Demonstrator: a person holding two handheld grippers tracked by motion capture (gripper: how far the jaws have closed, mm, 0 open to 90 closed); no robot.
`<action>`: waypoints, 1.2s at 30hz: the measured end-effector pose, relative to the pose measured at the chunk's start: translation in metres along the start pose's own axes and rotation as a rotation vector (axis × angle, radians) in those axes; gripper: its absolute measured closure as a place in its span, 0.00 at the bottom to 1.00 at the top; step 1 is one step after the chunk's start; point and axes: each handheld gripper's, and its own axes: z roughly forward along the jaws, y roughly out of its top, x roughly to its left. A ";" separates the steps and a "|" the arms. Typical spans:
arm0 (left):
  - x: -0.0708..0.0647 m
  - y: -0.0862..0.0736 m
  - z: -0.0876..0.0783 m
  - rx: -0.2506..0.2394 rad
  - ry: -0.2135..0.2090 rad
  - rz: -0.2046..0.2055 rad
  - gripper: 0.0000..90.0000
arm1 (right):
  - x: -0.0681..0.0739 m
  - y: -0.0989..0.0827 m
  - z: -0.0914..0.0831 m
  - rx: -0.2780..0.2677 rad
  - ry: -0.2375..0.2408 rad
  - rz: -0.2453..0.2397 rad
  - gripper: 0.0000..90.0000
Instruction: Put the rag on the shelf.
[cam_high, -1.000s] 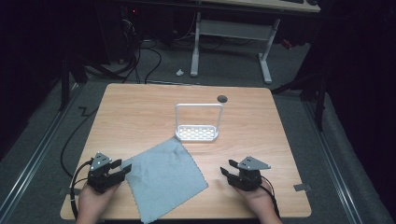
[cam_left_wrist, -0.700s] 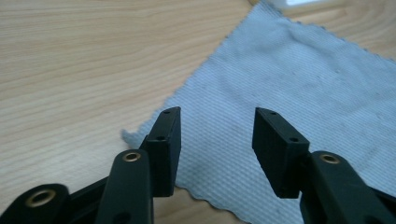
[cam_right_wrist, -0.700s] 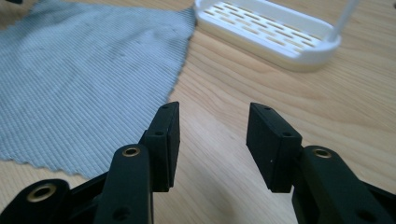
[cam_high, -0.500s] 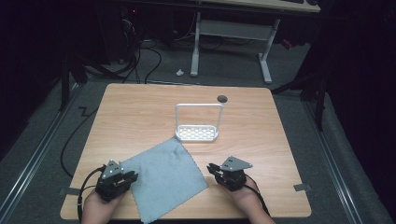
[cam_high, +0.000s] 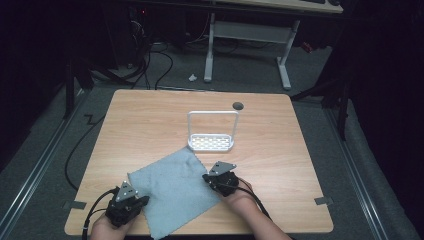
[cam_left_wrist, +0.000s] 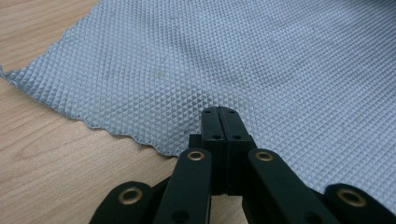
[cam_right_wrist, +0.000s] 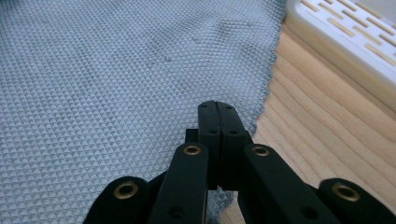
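Grey cloth (cam_high: 172, 192) — wooden table (cam_high: 150, 125)

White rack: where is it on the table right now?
High view: the white rack stands upright mid-table, just beyond the grey cloth's far corner, with the round table hole behind it to the right.

A white perforated rack (cam_high: 211, 142) with a tall upright loop handle stands on the wooden table (cam_high: 150, 125), right of centre toward the far side. A dark round hole (cam_high: 238, 106) lies just beyond it. Farther off, black cables (cam_high: 150, 65) trail across the floor beside a white desk frame (cam_high: 247, 37).
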 end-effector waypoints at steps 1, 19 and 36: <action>0.001 0.000 0.000 -0.004 -0.006 -0.002 1.00 | -0.001 0.000 0.000 0.007 0.002 0.005 1.00; 0.020 0.024 0.025 -0.050 -0.011 -0.023 0.93 | 0.022 -0.035 -0.047 -0.020 0.047 0.016 1.00; -0.001 0.027 0.032 -0.054 -0.046 0.034 0.93 | -0.001 -0.033 -0.036 0.019 -0.064 0.032 1.00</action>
